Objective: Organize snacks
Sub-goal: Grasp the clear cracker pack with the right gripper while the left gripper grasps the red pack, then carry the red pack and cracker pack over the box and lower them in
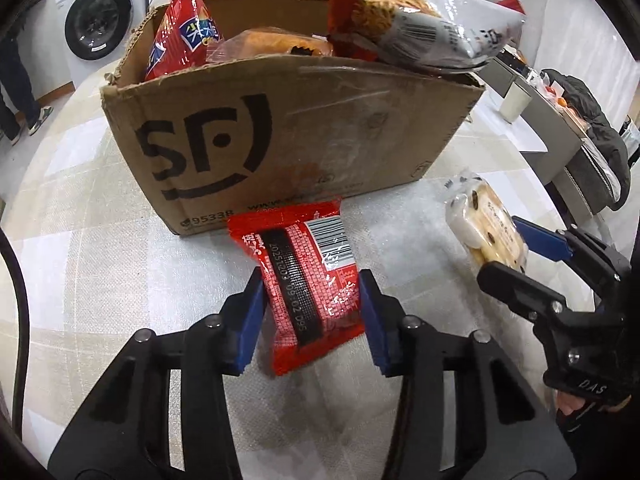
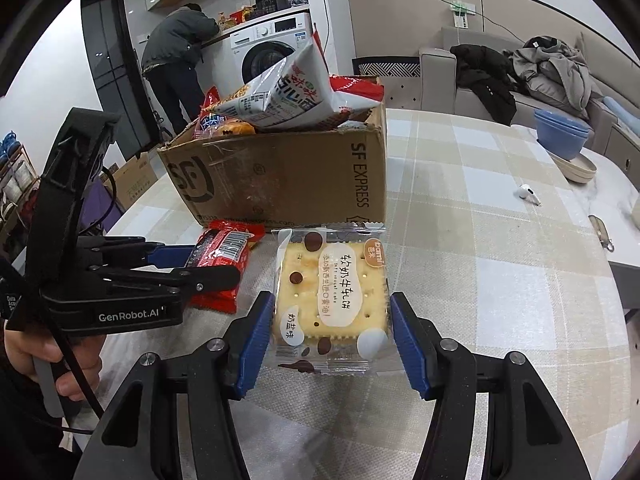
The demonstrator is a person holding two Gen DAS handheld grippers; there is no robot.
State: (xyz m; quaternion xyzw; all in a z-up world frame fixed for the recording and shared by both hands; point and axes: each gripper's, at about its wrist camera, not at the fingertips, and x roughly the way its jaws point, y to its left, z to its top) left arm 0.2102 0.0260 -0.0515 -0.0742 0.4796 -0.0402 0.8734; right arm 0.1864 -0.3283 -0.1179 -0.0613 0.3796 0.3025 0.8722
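We have the left gripper (image 1: 312, 312) pinching the red snack packet (image 1: 308, 280) and the right gripper (image 2: 330, 340) clamping the cracker pack (image 2: 332, 292), both near the cardboard box (image 1: 296, 140) on the surface; next, lift each into the already heaped box.

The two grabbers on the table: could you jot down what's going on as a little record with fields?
left gripper: closed on a red snack packet
right gripper: closed on a clear-wrapped cracker pack
cardboard box: just behind both packs, already heaped with snack bags
surface: checked tablecloth
also on the cloth: white earbud, blue bowls
background: washing machine, a person bent over beside it
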